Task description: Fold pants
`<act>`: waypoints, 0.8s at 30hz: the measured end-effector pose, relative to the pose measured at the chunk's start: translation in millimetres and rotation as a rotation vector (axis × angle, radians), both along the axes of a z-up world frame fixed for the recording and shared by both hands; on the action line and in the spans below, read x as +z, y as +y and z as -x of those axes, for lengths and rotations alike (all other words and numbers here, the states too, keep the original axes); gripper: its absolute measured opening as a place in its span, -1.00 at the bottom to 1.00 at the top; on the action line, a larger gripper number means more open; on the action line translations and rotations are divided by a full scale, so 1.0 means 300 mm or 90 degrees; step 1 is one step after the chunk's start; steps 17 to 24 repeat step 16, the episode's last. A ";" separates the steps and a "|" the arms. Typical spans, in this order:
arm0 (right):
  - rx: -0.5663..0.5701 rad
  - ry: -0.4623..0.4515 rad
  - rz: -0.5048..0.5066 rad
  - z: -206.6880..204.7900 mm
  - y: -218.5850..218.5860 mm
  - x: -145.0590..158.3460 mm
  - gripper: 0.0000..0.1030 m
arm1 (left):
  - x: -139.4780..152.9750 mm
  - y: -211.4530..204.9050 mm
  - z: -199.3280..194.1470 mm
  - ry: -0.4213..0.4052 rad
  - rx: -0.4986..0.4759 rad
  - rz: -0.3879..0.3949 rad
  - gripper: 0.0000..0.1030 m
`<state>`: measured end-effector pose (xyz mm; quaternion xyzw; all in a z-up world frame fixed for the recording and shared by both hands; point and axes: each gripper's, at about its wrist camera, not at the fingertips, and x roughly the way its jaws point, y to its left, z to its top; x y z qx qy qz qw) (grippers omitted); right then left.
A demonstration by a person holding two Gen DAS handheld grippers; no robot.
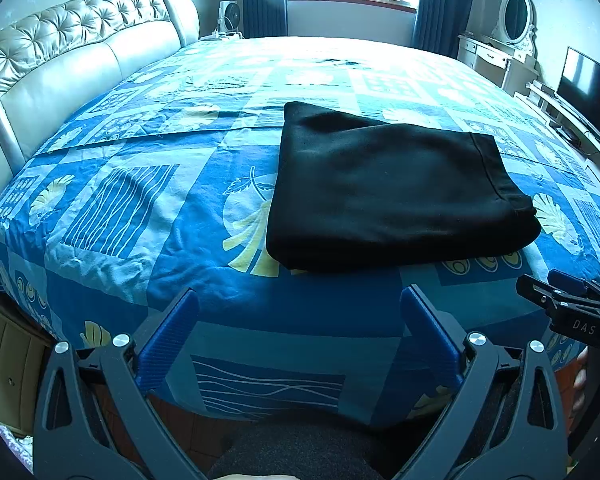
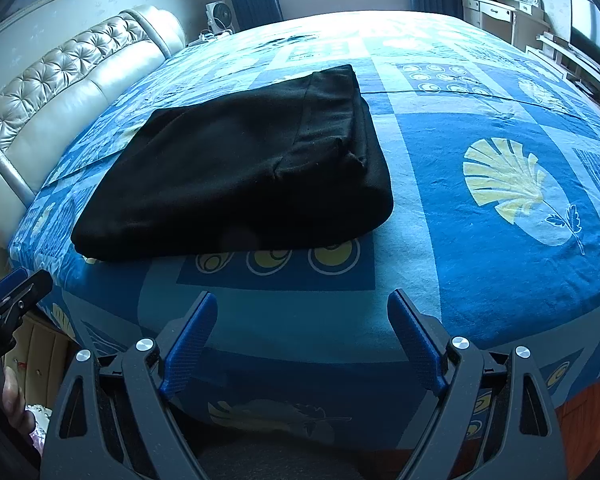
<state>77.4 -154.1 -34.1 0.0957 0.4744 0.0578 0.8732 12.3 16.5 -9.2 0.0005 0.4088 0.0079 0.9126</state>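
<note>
Black pants [image 1: 396,192] lie folded into a flat rectangular stack on the blue patterned bedspread [image 1: 148,208], near its front edge. They also show in the right wrist view [image 2: 244,164], with the hemmed end on top at the far right. My left gripper [image 1: 300,300] is open and empty, held back over the bed's near edge, short of the stack. My right gripper [image 2: 302,304] is open and empty too, below the stack's right end. The right gripper's tip shows at the left wrist view's right edge [image 1: 560,292].
A tufted cream headboard [image 1: 72,56] runs along the left. A fan [image 1: 230,16], window and blue curtains are at the back. A white dresser with mirror [image 1: 508,40] and a TV [image 1: 588,88] stand at right.
</note>
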 end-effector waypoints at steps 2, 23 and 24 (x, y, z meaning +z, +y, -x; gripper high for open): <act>0.000 0.000 -0.001 0.000 0.001 -0.001 0.67 | -0.001 -0.001 0.000 -0.001 -0.001 -0.001 0.95; 0.043 -0.095 -0.053 -0.138 -0.034 0.207 0.70 | 0.151 0.185 -0.277 -0.085 0.069 0.020 0.95; 0.043 -0.095 -0.053 -0.138 -0.034 0.207 0.70 | 0.151 0.185 -0.277 -0.085 0.069 0.020 0.95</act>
